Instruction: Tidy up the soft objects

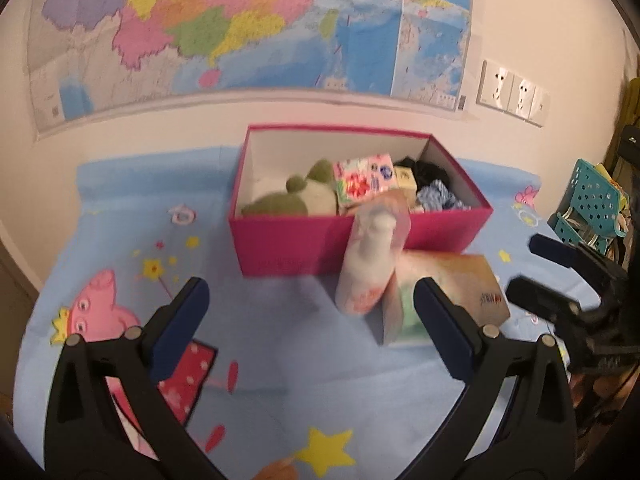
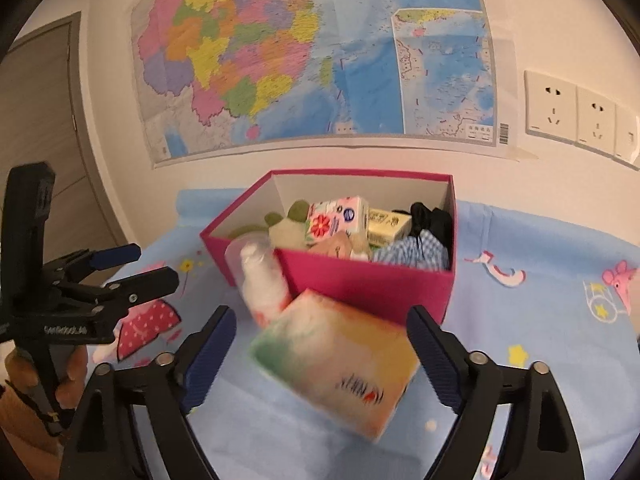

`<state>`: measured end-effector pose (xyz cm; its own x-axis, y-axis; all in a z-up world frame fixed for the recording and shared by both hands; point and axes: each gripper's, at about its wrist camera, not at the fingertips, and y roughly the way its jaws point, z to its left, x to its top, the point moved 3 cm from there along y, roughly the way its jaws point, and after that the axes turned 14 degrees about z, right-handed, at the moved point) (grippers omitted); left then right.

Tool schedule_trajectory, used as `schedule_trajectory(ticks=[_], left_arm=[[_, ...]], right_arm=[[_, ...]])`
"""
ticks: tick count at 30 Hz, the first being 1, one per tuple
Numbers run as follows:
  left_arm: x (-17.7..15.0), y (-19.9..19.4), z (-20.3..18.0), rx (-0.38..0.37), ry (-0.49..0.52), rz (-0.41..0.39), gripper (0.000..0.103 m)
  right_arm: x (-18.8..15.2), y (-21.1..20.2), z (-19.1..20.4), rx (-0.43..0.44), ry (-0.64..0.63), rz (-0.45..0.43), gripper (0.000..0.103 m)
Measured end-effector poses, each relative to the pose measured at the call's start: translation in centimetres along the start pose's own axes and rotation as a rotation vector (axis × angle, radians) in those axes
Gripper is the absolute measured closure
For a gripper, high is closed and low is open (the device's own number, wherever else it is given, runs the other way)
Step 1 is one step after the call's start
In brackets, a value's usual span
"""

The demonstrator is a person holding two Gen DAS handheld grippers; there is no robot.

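A pink box (image 1: 360,240) (image 2: 360,288) stands on the blue cartoon sheet by the wall. It holds a green plush toy (image 1: 296,196), a floral tissue pack (image 1: 364,176) (image 2: 336,220), a yellow pack (image 2: 388,222) and dark and checked cloth (image 1: 436,196) (image 2: 416,252). A white bottle (image 1: 366,272) (image 2: 264,280) leans on the box front. A colourful tissue pack (image 1: 444,300) (image 2: 340,364) lies in front. My left gripper (image 1: 312,336) is open and empty before the bottle. My right gripper (image 2: 320,356) is open around the tissue pack, which looks blurred.
A wall map (image 1: 240,28) and sockets (image 2: 576,116) are behind the box. A teal basket (image 1: 588,204) stands at the right edge of the bed. A door (image 2: 40,140) is at the left. The sheet (image 1: 280,360) spreads around the box.
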<state>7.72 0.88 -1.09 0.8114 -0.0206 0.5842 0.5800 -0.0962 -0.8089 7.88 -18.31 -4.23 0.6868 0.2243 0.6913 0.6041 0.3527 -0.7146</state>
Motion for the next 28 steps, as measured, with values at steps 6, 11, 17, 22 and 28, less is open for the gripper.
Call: schedule_trajectory(ticks=[6,11,17,22,28], left_arm=[[-2.1,0.6,-0.2,0.010,-0.026,0.056,0.001],[-3.3,0.8,-0.9,0.030,-0.010,0.070,0.001],[-4.2,0.5,-1.7,0.037,0.009,0.069,0.001],[-4.8,0.6,-1.9,0.057,0.000,0.070,0.001],[-5.2,1.0,-2.2,0.055,0.003,0.085,0.001]], right_arm=[[-3.3,-0.3,0.5,-0.018,0.039,0.025,0.002],[-5.2,-0.2,1.1,-0.013,0.056,0.059,0.002],[-6.1,-0.2,2.1,-0.011,0.054,0.060,0.002],[-6.4,-0.1,2.5,-0.013,0.048,0.063,0.002],[-7.0,0.1,1.9,-0.031,0.054,0.084,0.002]])
